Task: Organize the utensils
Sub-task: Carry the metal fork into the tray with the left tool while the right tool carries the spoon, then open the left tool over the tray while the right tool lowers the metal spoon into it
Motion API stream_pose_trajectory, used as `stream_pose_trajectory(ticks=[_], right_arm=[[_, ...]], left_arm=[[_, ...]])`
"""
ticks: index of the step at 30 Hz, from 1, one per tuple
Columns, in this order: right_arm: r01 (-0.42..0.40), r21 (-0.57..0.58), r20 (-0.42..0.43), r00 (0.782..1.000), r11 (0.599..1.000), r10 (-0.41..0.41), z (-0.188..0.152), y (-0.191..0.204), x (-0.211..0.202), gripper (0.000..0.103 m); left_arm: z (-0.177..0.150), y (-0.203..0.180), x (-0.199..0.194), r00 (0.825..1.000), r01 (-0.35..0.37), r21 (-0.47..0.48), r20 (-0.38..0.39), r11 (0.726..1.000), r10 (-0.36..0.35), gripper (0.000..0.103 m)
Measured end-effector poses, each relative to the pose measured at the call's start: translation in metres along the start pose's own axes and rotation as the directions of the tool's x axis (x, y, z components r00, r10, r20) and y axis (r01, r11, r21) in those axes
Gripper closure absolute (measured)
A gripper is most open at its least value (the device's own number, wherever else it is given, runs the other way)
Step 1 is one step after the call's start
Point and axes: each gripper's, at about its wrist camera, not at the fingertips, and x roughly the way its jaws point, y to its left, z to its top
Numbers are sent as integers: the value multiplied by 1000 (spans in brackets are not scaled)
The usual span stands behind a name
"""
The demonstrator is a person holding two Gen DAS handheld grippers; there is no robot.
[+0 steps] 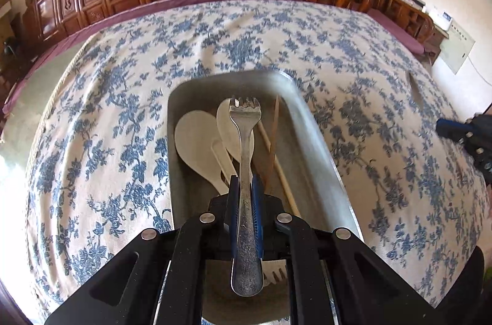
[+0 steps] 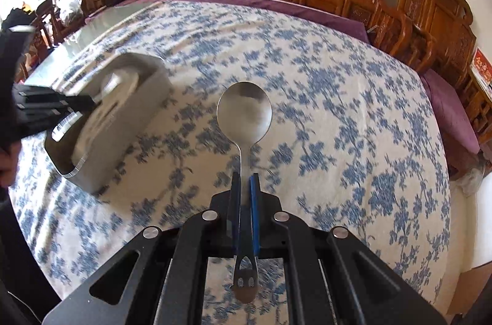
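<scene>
Two tongs grip: left tongs (image 1: 245, 186) clamp a fork (image 1: 246, 158) over the tray (image 1: 310, 122), right tongs (image 2: 245, 186) a spoon (image 2: 244, 112).

- My left black two-finger gripper with blue pads (image 1: 245, 189) has its jaws pressed tight together on the handle of a metal fork (image 1: 246, 171), tines pointing forward
- My right black two-finger gripper with blue pads (image 2: 245, 186) is likewise clamped narrow, on the handle of a shiny metal spoon (image 2: 244, 122), bowl pointing forward
- From my right wrist camera I see my left gripper at the far left, angled downward and blurred
- My left camera catches the right gripper's tip at the right edge
</scene>
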Motion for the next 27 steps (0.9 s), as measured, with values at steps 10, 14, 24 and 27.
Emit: stream_pose_trajectory(ticks=[10, 14, 24, 27], right_arm=[[-57, -61, 29, 998, 997, 59, 32, 51, -11, 96], [-70, -74, 28, 997, 995, 73, 39, 67, -8, 96], [-166, -56, 34, 985, 984, 168, 66, 117, 12, 96], [-194, -39, 28, 980, 980, 195, 75, 132, 22, 96]], left_arm=[[4, 0, 10, 999, 37, -17, -16, 999, -37, 95], [6, 5, -5, 999, 51, -25, 19, 998, -51, 95], [1, 40, -59, 994, 13, -49, 112, 999, -7, 95], [-2, 51, -71, 992, -3, -55, 127, 998, 10, 94]])
